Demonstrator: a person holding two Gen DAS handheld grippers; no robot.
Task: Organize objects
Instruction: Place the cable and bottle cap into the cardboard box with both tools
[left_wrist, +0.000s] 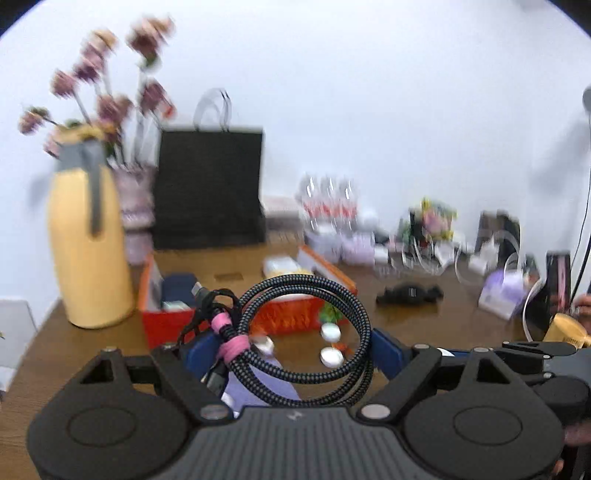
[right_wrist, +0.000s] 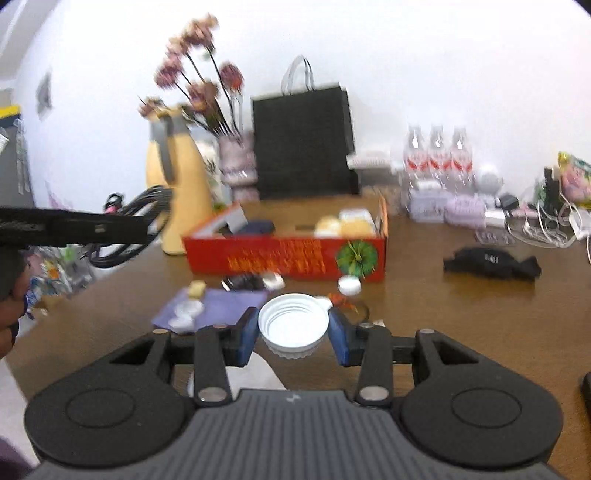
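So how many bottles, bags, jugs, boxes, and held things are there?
Clear plastic bottles with red labels: 3
Black paper bag: 1
Yellow jug with grey handle: 1
Red cardboard box: 1
Black braided cable coil, in left gripper: 1
White ribbed lid, in right gripper: 1
Total: 8

left wrist: low over table, faces wall | right wrist: same facing, further right | shared: red box (left_wrist: 295, 317) (right_wrist: 288, 254), black bag (left_wrist: 208, 188) (right_wrist: 303, 144)
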